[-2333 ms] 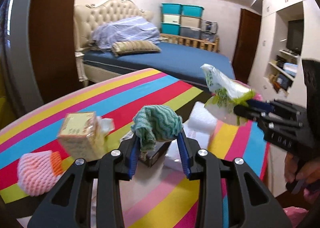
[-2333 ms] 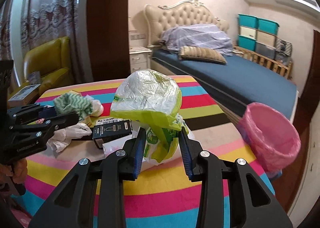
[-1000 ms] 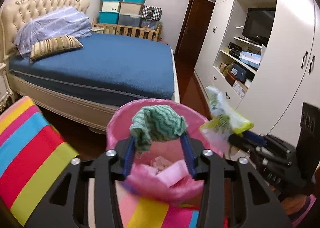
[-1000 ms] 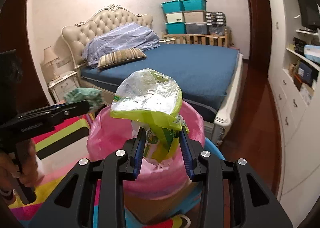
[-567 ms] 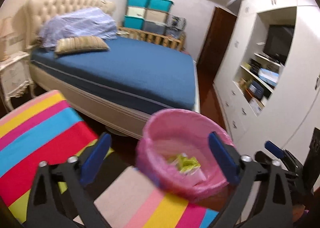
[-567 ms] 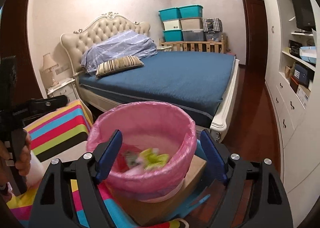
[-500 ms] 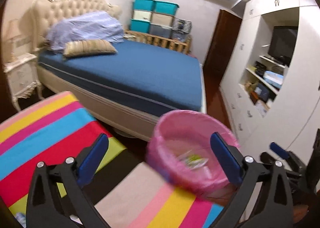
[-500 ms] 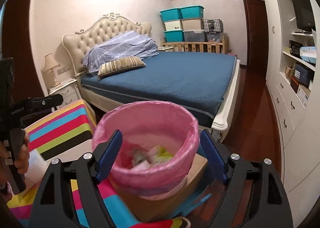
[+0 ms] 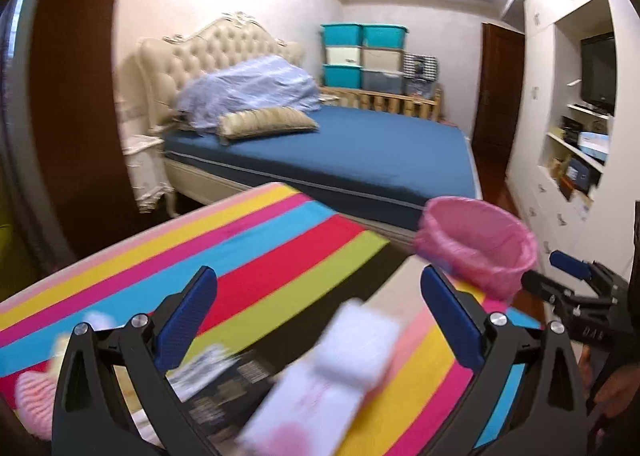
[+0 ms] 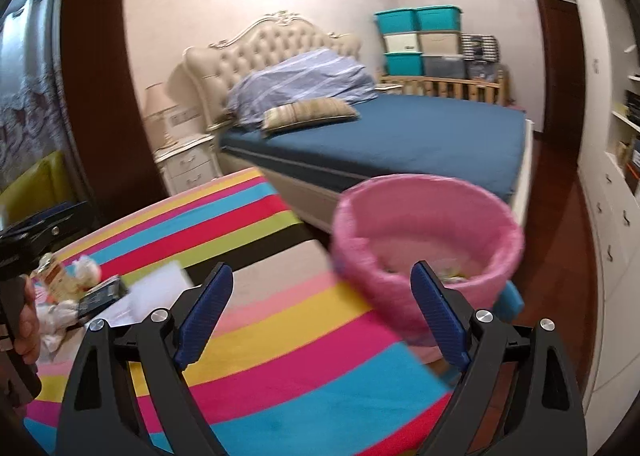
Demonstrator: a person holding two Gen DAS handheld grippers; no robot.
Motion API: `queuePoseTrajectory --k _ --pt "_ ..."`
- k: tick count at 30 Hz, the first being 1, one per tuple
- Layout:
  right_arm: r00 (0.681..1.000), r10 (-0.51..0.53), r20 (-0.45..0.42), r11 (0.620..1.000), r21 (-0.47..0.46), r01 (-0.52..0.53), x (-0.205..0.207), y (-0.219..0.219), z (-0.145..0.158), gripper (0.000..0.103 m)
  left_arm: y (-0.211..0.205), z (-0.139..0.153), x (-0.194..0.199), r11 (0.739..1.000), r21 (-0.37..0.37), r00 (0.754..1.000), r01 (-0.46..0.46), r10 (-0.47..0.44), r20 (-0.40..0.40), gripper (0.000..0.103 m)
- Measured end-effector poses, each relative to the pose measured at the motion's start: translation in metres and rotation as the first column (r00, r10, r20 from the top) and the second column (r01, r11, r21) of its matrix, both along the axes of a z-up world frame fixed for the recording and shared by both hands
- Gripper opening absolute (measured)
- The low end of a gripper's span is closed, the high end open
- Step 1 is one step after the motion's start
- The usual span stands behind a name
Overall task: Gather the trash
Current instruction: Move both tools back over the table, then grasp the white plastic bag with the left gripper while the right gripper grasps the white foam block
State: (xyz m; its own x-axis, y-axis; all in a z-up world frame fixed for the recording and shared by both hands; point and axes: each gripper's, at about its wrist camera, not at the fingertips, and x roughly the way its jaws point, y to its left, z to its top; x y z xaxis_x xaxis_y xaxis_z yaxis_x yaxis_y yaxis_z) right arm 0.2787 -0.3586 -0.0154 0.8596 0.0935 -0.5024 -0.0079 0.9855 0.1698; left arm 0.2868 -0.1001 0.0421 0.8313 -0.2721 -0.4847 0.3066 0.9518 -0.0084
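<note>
Two blurred items: white packet [image 9: 344,368], bin [image 10: 426,244] contents.

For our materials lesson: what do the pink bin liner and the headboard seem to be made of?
Pink bin liner: probably thin plastic film, translucent and crinkled, folded over the rim. Headboard: seemingly cream leather or leatherette, button-tufted with a soft sheen, in a carved pale frame.
</note>
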Motion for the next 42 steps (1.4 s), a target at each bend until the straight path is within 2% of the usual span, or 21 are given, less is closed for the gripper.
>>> queuePoseTrajectory --k 5,9,16,22,32,42 --pt "0.997 0.072 -0.029 0.997 0.009 -0.071 0.003 0.04 -0.002 0.087 0.065 -0.008 -0.04 0.992 0.026 0.992 -0.123 0.123 0.005 0.099" --pt "0.99 0.126 -0.058 0.992 0.0 -0.126 0.004 0.075 -0.008 0.087 0.11 -0.021 -0.066 0.975 0.054 0.976 -0.216 0.218 -0.02 0.099" --pt "0.977 0.186 -0.103 0.982 -0.008 -0.188 0.007 0.109 -0.016 0.087 0.16 -0.048 -0.094 0.942 0.086 0.94 -0.325 0.332 -0.082 0.099" --pt "0.967 0.207 -0.15 0.977 -0.027 -0.214 0.01 0.124 -0.029 0.087 0.175 -0.069 -0.1 0.929 0.129 0.926 -0.348 0.362 -0.106 0.099" --pt "0.967 0.167 -0.192 0.981 -0.065 -0.182 0.047 0.132 -0.034 0.087 0.183 -0.084 -0.086 0.933 0.101 0.916 -0.347 0.36 -0.177 0.099" --pt "0.953 0.2 -0.227 0.976 -0.043 -0.215 0.077 0.128 -0.045 0.087 0.188 -0.09 -0.075 0.934 0.077 0.904 -0.348 0.356 -0.236 0.098"
